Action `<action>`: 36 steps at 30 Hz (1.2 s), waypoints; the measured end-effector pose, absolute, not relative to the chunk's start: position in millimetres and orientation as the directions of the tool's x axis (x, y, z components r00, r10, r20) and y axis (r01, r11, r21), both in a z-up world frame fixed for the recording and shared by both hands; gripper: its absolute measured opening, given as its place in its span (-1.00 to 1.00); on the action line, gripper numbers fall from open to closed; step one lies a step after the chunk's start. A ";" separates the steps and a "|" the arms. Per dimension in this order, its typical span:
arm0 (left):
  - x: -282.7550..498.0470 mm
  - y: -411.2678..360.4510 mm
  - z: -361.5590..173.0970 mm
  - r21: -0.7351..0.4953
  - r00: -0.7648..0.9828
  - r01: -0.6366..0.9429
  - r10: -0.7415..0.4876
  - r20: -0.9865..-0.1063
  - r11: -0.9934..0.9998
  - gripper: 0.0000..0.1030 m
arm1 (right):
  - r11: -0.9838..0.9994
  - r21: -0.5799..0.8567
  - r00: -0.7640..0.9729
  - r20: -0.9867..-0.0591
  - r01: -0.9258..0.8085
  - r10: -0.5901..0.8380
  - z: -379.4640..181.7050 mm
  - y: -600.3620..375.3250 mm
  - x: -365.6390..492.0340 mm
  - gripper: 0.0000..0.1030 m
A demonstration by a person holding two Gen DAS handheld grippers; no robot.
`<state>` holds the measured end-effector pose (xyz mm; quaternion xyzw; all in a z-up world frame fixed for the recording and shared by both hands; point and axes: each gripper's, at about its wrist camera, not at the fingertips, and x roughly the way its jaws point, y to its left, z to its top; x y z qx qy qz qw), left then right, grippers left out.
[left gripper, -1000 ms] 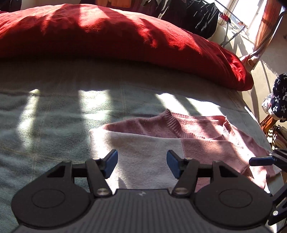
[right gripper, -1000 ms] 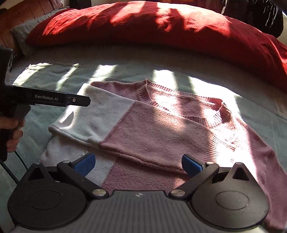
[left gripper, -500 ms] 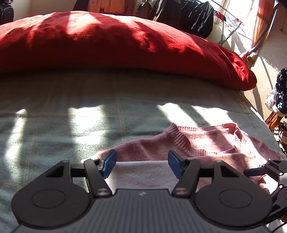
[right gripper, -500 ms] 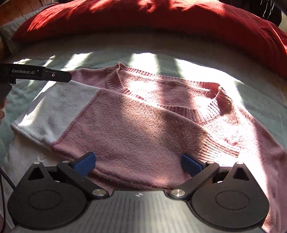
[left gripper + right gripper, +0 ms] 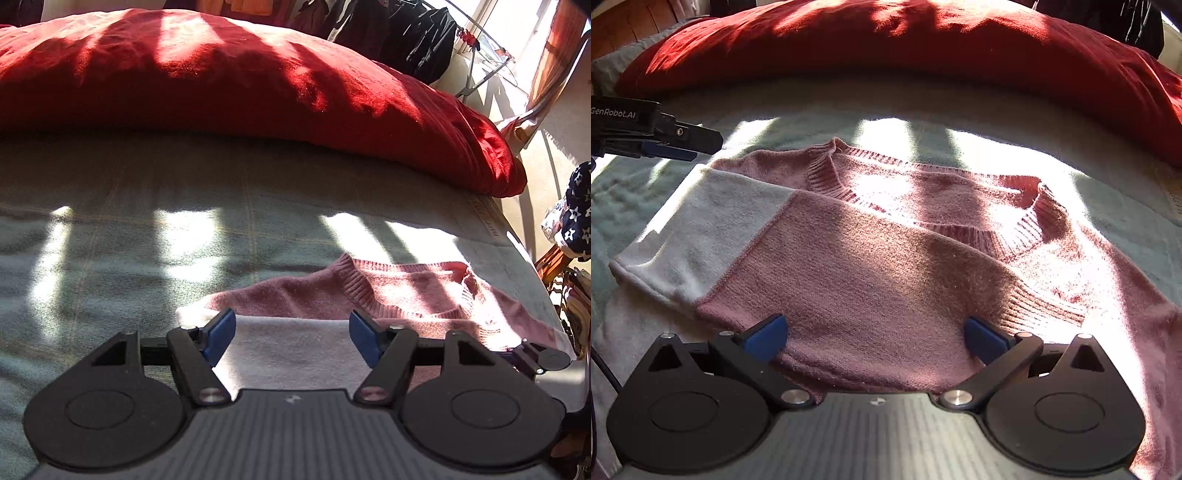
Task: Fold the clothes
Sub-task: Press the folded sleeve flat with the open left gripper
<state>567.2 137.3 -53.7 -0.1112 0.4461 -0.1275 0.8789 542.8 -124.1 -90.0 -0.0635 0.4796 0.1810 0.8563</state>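
My left gripper reads "GenRobot.AI"; both it and my right gripper stand open, empty (bed-edge label illegible); the pink sweater lies folded on the bed.

The left tool hangs over the pale sleeve of a pink knitted sweater, its blue pads spread apart with nothing clamped between them. The sweater lies on a grey-green bed striped with sunlight. Behind it rests a long red pillow.
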 end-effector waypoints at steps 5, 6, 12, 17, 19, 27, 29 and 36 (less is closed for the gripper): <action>526.6 128.9 -66.3 -0.318 0.502 0.110 -0.329 -0.800 0.942 0.37 | 0.938 0.053 0.537 -0.808 -0.342 0.241 -76.1 -123.7 534.8 1.00; 521.4 127.8 -74.0 -0.319 0.486 0.102 -0.327 -0.811 0.942 0.38 | 0.938 0.059 0.540 -0.805 -0.340 0.247 -75.4 -124.1 533.2 1.00; 507.1 123.2 -76.1 -0.324 0.500 0.065 -0.312 -0.808 0.944 0.38 | 0.935 0.019 0.488 -0.850 -0.353 0.201 -83.9 -122.2 525.5 1.00; 490.7 104.1 -61.0 -0.314 0.487 0.138 -0.340 -0.805 0.939 0.38 | 0.938 0.060 0.477 -0.849 -0.341 0.228 -70.3 -134.6 495.9 1.00; 480.8 93.8 -63.4 -0.291 0.465 0.176 -0.340 -0.817 0.940 0.39 | 0.936 0.065 0.455 -0.861 -0.345 0.227 -73.4 -138.6 481.2 1.00; 443.6 79.1 -73.6 -0.242 0.407 0.190 -0.300 -0.863 0.952 0.39 | 0.941 0.028 0.448 -0.874 -0.338 0.187 -94.6 -147.7 454.3 1.00; 437.4 78.2 -71.7 -0.238 0.401 0.197 -0.300 -0.866 0.951 0.44 | 0.943 0.025 0.446 -0.877 -0.332 0.180 -95.5 -146.6 456.5 1.00; 410.0 93.2 -76.4 -0.238 0.359 0.130 -0.270 -0.894 0.962 0.46 | 0.944 0.012 0.471 -0.865 -0.330 0.175 -94.8 -146.6 452.2 1.00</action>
